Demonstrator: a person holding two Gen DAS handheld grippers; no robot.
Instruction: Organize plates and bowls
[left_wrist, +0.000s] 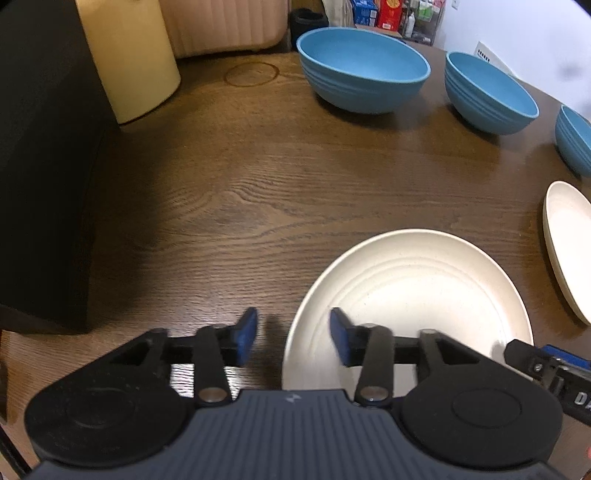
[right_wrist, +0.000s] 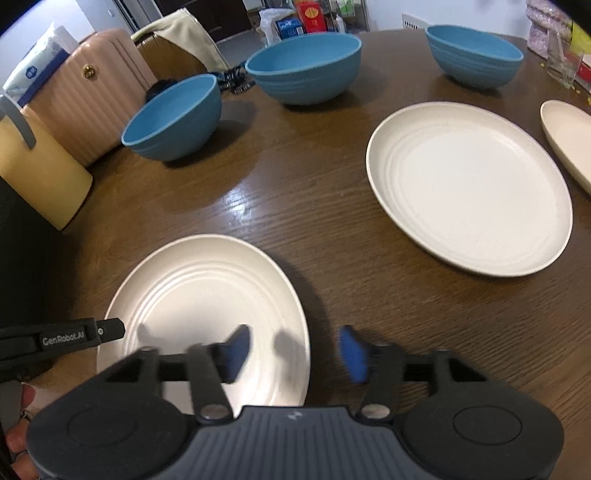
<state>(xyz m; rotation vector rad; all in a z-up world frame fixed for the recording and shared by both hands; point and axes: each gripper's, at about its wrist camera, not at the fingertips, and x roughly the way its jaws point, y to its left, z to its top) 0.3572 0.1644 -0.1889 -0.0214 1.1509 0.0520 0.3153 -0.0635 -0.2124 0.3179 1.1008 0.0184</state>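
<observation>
Dark wood grain covers the counter (right_wrist: 295, 206), with a pink ribbed case and a cream cylinder standing at its far left edge and shelves of packets beyond. Three blue bowls (right_wrist: 304, 68) sit apart in a loose row along the back, none nested, and three cream plates lie separately in front of them: a small plate (right_wrist: 207, 295) nearest, a larger plate (right_wrist: 469, 184) to its right, and a third plate (right_wrist: 569, 136) cut off by the right edge of the view. Nothing is stacked yet, so the sorting looks barely begun.

Both tools hang over the near plate, pointing steeply down. The left tool (left_wrist: 293, 338) has its blue pads spread, one over the bare wood and one over the plate's left rim, so the rim lies between them without being pinched. The right tool (right_wrist: 295, 352) is likewise spread, straddling the plate's right rim with nothing gripped. Placed on opposite edges like this, the pair seem set to take the plate from both sides.
</observation>
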